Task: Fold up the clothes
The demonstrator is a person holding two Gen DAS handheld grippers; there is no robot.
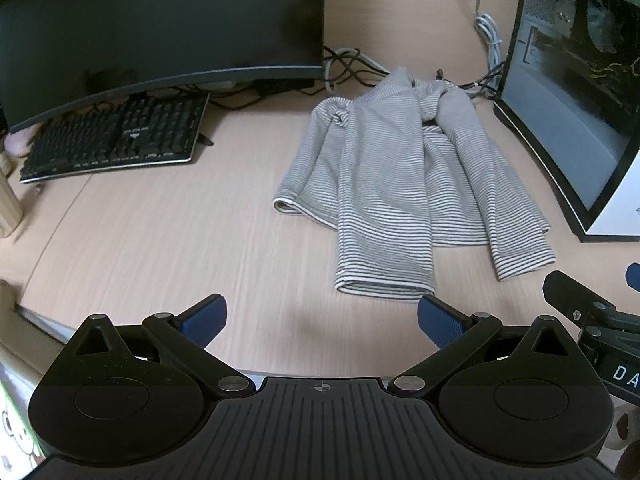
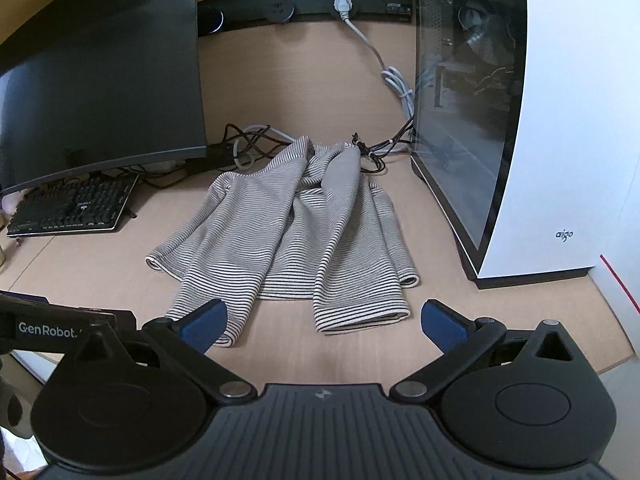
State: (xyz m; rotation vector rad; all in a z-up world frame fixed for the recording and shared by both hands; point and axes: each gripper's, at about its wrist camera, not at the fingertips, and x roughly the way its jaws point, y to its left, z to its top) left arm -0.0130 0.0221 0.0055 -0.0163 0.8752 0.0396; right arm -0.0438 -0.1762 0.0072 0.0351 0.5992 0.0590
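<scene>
A grey striped long-sleeved top (image 1: 400,184) lies rumpled on the wooden desk (image 1: 180,248), both sleeves laid toward me over its body; it also shows in the right wrist view (image 2: 296,232). My left gripper (image 1: 322,320) is open and empty, above the desk near the front edge, just short of the left sleeve cuff (image 1: 384,284). My right gripper (image 2: 324,326) is open and empty, just short of the right sleeve cuff (image 2: 360,314). Part of the right gripper (image 1: 580,308) shows at the left wrist view's right edge.
A curved monitor (image 1: 160,24) and black keyboard (image 1: 116,140) stand at the back left. A white computer case (image 2: 520,120) with a glass side stands to the right. Tangled cables (image 2: 256,144) lie behind the top. The desk's front edge (image 1: 44,320) is near.
</scene>
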